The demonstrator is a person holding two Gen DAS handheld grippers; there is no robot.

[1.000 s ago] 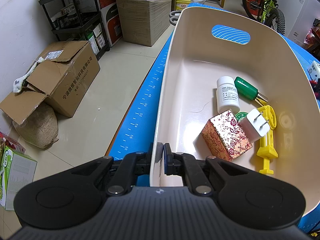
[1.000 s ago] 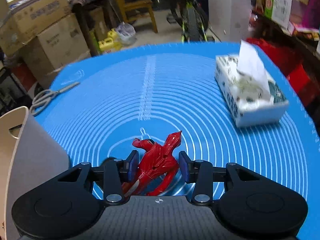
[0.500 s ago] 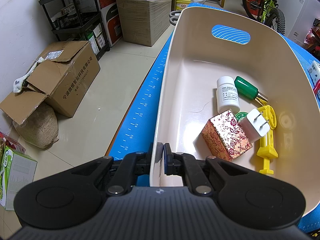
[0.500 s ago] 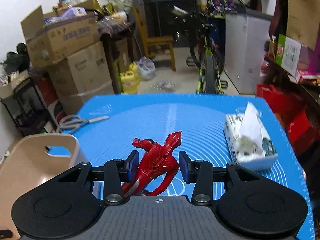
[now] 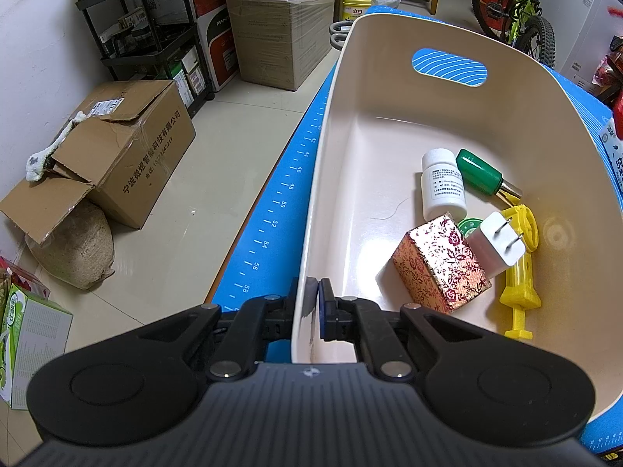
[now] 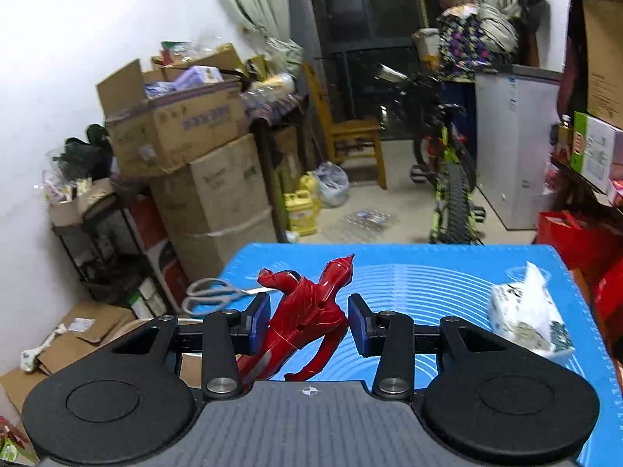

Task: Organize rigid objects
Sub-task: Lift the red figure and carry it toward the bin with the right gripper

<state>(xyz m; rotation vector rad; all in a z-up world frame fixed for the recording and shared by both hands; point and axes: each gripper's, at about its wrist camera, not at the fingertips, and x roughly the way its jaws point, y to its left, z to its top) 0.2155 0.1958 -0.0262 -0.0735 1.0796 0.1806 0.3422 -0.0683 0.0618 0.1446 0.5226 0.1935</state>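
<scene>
My left gripper is shut on the near wall of the cream basket, which sits on the blue mat. In the basket lie a white bottle, a green-handled tool, a floral box, a white plug adapter and a yellow toy. My right gripper is shut on a red toy figure and holds it high above the mat.
Scissors lie at the mat's far left edge. A tissue box stands on the mat at right. Cardboard boxes, shelves and a bicycle surround the table.
My right gripper has risen and tilted up with the red figure; the view now takes in the room. The left gripper and basket have not moved.
</scene>
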